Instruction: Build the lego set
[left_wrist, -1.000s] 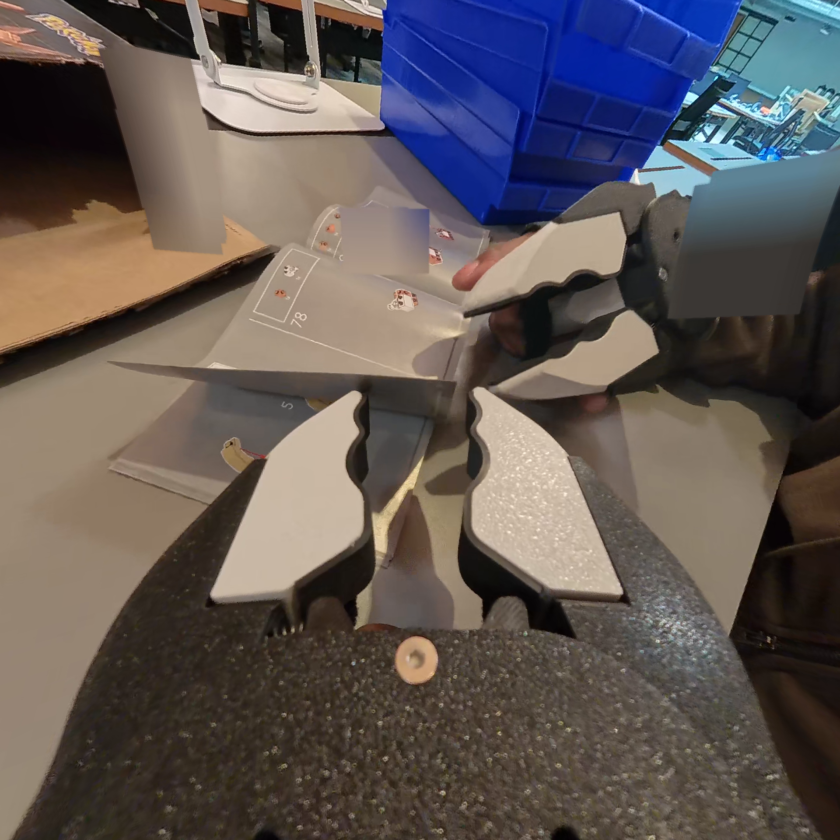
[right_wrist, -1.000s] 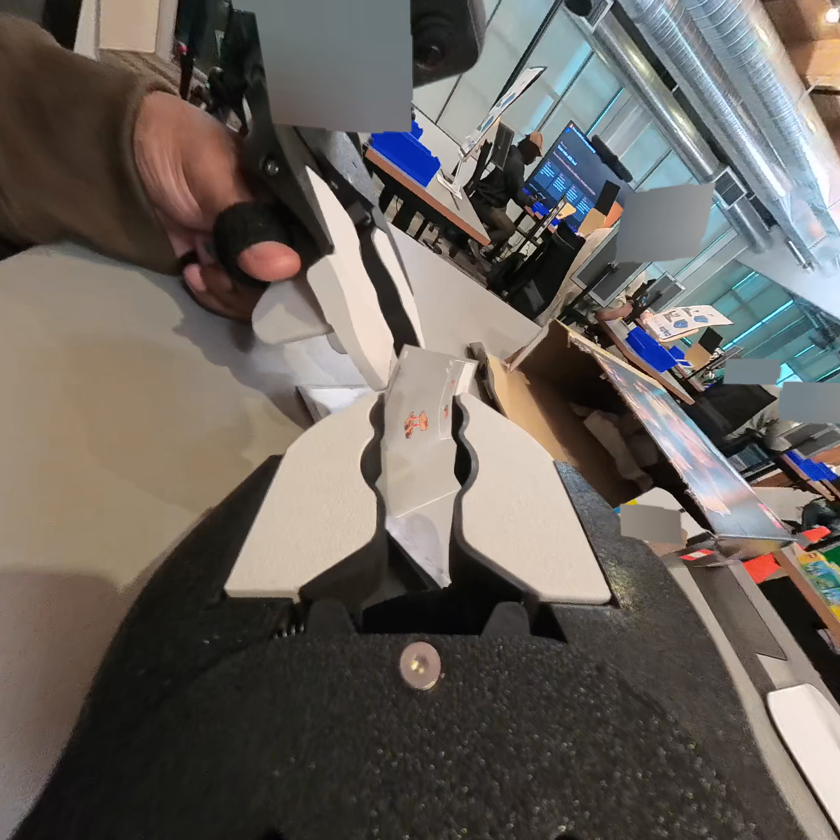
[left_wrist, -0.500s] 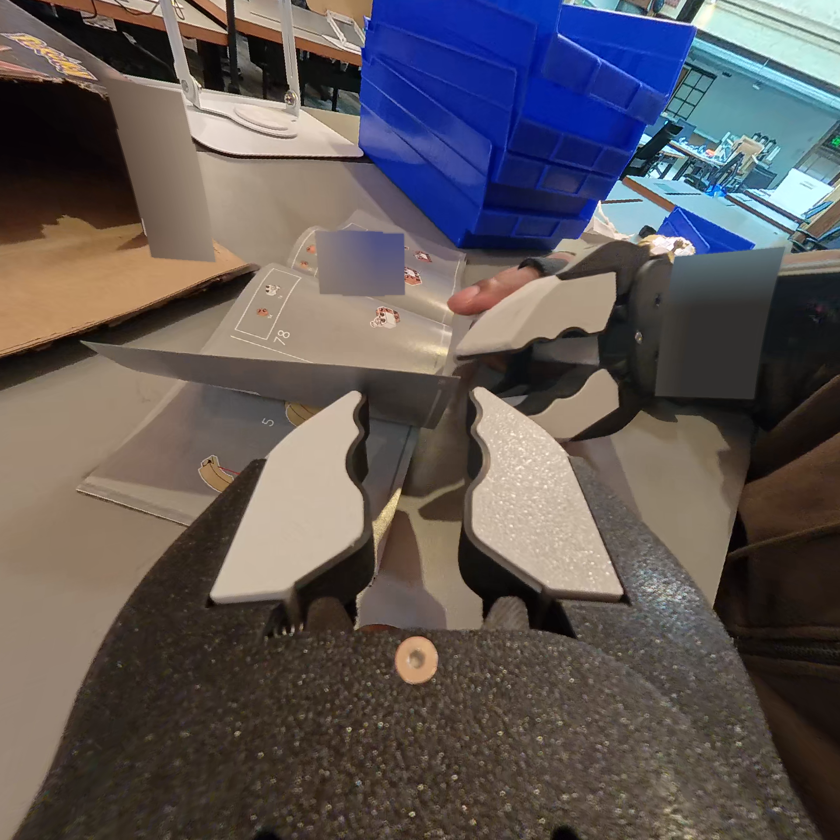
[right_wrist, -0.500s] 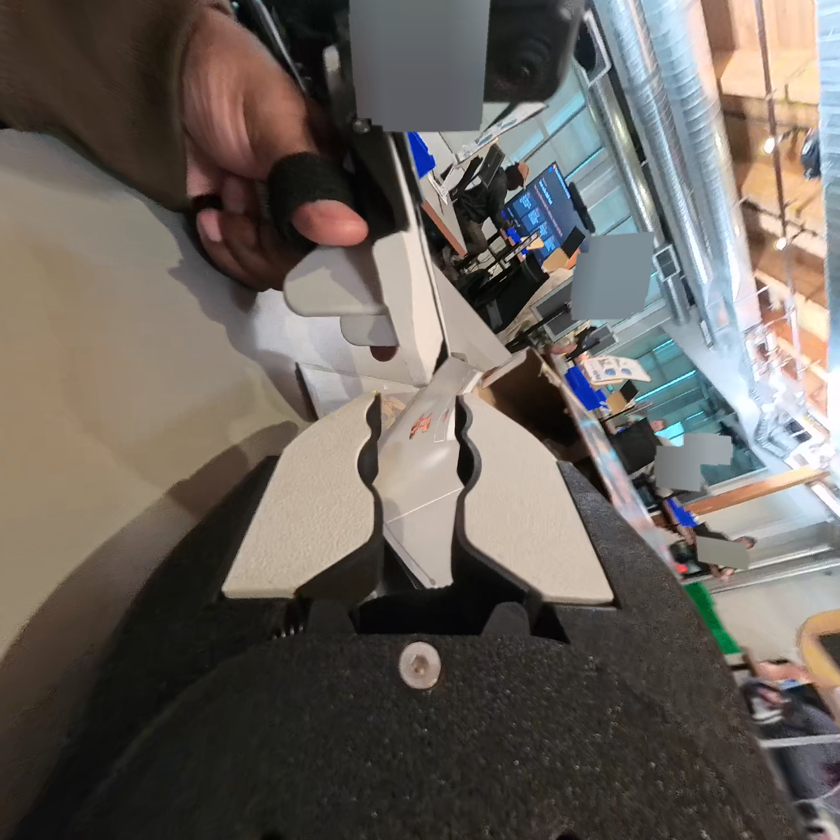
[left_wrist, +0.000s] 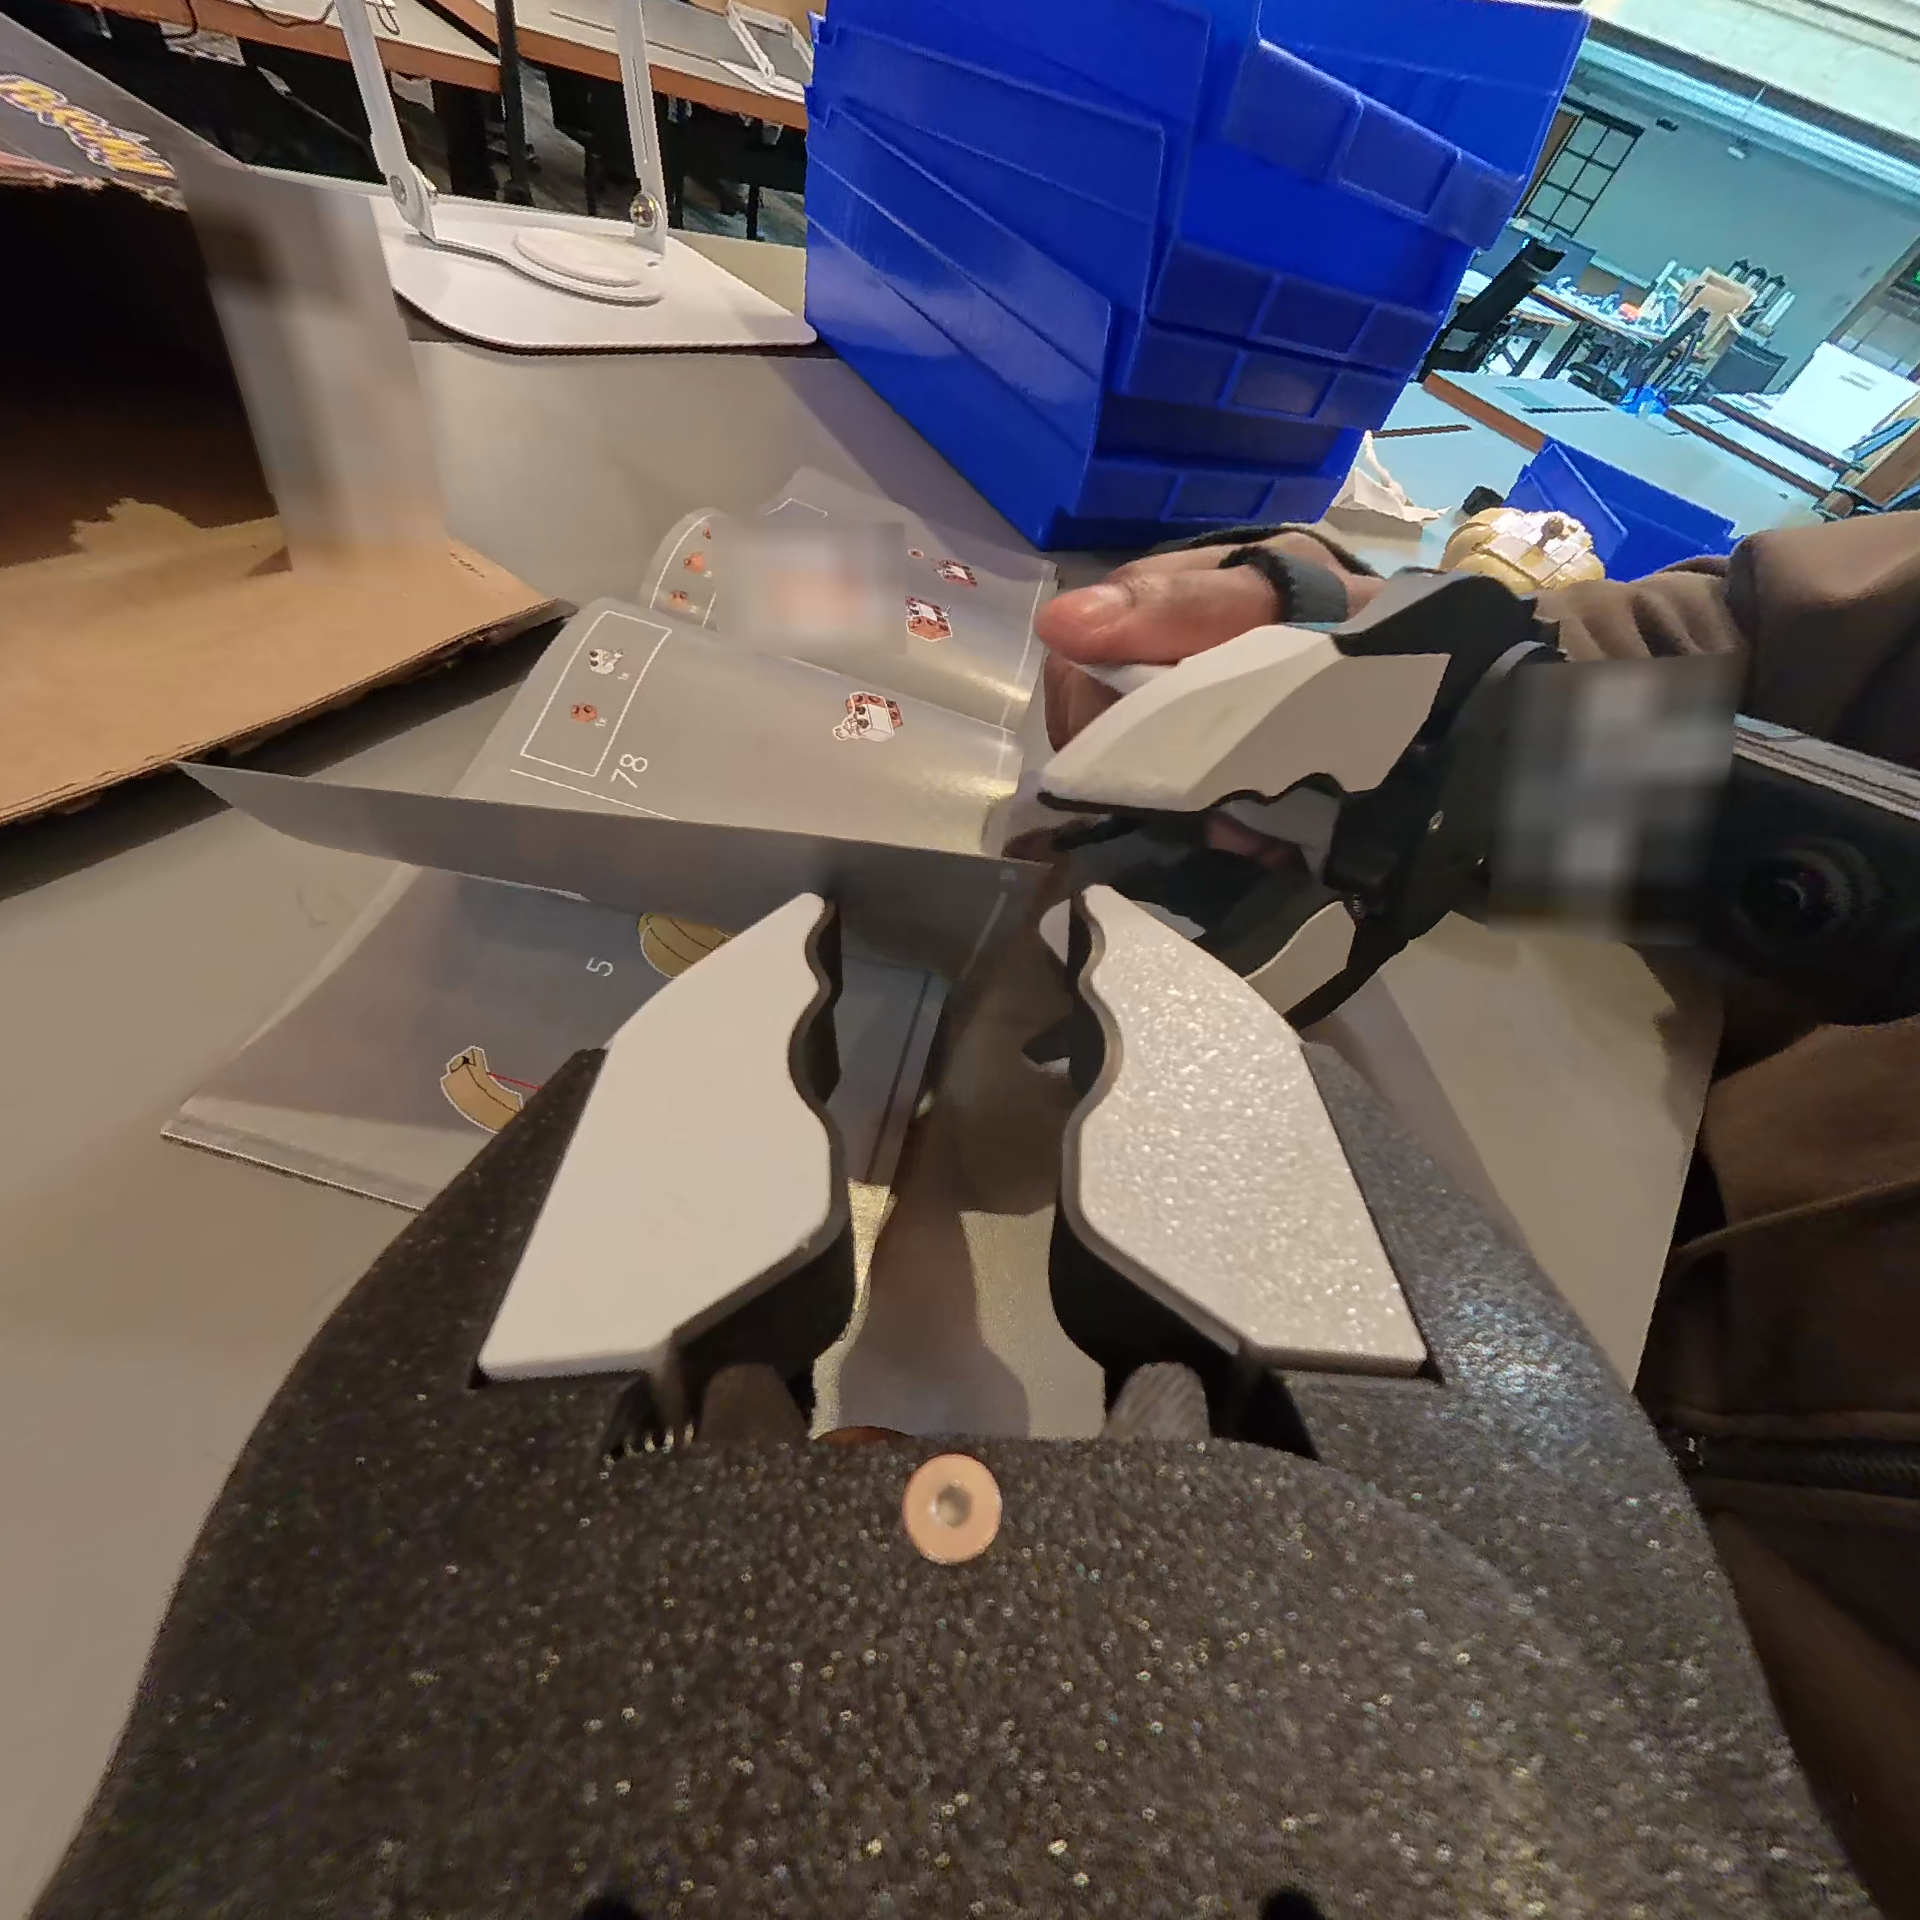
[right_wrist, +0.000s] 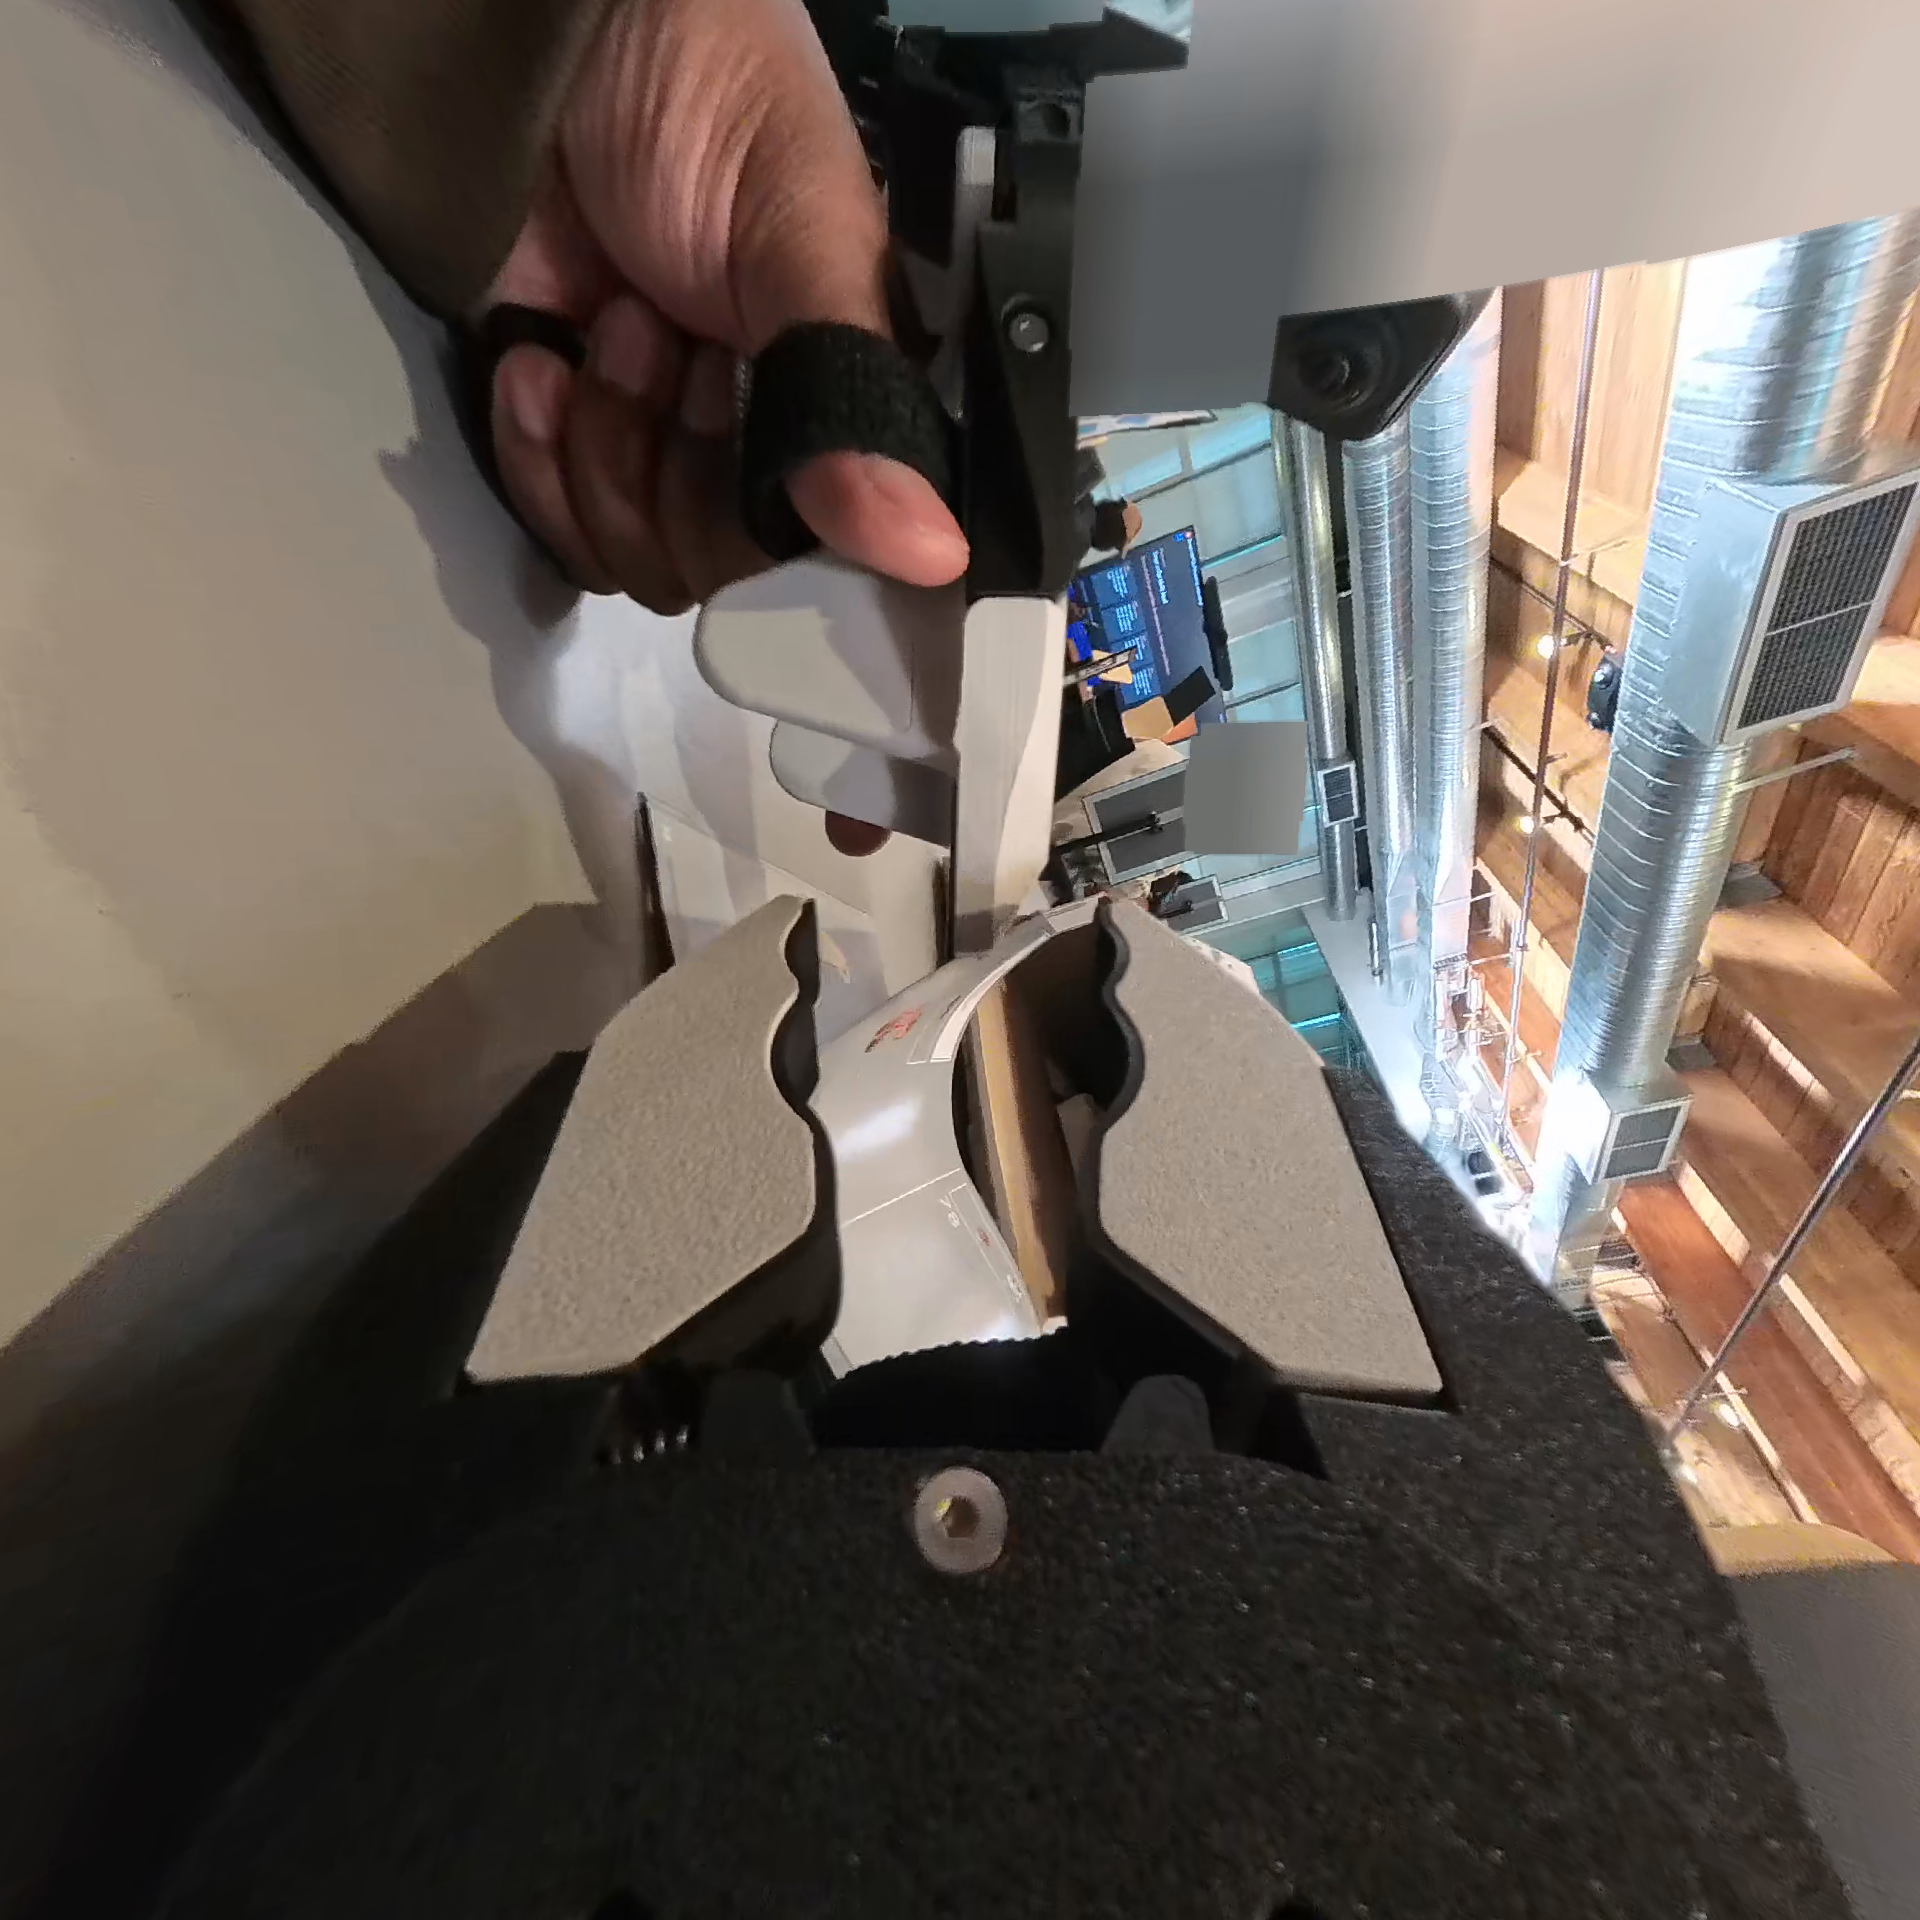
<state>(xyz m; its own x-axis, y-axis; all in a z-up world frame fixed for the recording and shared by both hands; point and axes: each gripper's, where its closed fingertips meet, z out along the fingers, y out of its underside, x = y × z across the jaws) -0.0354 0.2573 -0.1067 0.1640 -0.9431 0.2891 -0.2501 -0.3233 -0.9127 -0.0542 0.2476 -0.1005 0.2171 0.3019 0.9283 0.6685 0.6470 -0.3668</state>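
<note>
A: Grey glossy pages of the instruction booklet (left_wrist: 665, 748) lie open on the bench (left_wrist: 156, 1299), in front of the blue bins (left_wrist: 1143, 260) and right of the cardboard box (left_wrist: 208, 623).

B: What changed?

A: The right tool (right_wrist: 951, 935) pinched a lifted page (right_wrist: 894, 1101) a second ago; its fingers are now spread, the page loose between them.

B: And the left tool (left_wrist: 951, 914)?

A: As before: spread, empty, over the booklet's right edge.
</note>
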